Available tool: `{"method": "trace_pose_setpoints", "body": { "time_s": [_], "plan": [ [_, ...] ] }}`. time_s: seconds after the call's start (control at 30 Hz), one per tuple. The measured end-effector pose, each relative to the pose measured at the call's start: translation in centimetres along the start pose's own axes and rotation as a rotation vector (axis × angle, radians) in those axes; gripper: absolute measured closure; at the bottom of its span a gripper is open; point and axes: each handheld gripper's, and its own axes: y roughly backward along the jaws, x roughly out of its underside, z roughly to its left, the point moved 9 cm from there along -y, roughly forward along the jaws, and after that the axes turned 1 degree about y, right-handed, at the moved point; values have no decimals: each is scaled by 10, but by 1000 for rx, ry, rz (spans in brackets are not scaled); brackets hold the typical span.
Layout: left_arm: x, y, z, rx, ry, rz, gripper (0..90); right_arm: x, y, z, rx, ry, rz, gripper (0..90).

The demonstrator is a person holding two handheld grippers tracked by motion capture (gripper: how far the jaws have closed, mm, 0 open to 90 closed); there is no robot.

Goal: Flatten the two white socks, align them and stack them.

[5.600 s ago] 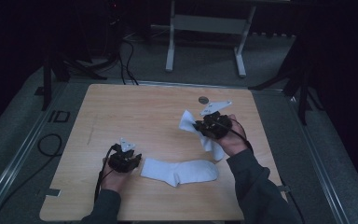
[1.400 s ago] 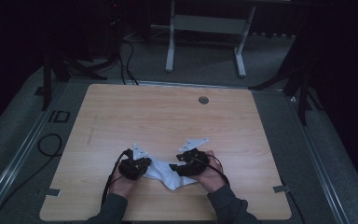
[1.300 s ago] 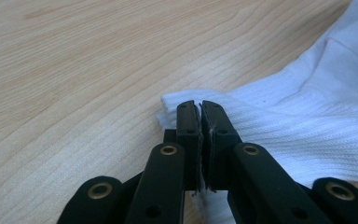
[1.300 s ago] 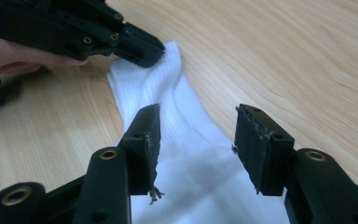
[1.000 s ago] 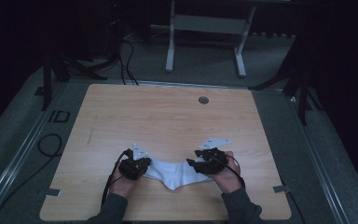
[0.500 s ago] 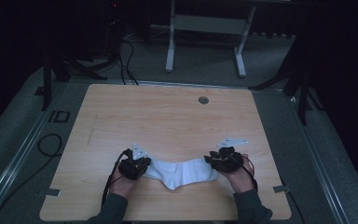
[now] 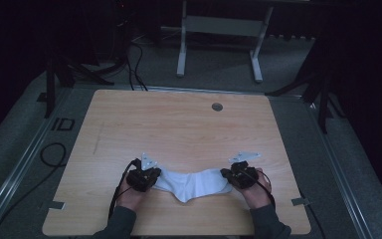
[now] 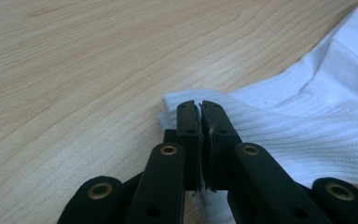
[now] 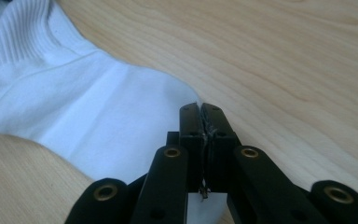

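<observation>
Since the earlier frames my right gripper has carried its end of the white sock out to the right, while my left gripper has stayed put, so the sock now lies stretched between them near the front edge of the wooden table.

Nearest to me, both claws are clenched on fabric. In the left gripper view the left gripper pinches the ribbed end of the sock, a sliver of cloth showing between the closed jaws. In the right gripper view the right gripper bites the smooth end of the sock, threads caught in the seam of the jaws.

My worry is the grip: each claw holds only the very edge of the knit. If I pull further apart, I judge one end could slip free and spring back, or the weave could snag on the jaws. The middle sags toward me into a point, so it is not yet flat.

Farther off, a small round grommet sits near the table's back edge. Beyond the left side, the floor marking reads "ID". I can read no brand on the sock.
</observation>
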Motion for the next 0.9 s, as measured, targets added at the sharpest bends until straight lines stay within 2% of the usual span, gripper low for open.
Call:
{"method": "trace_pose_setpoints", "body": {
  "time_s": [0.33,0.73,0.9],
  "plan": [
    [0,0,0,0,0,-1,861,0,22,-16,19,-43,-45,877],
    [0,0,0,1,-3,-1,861,-3,33,-24,35,-61,-91,876],
    [0,-1,0,2,-4,-3,860,-6,33,-24,44,-62,-104,875]
  ]
}}
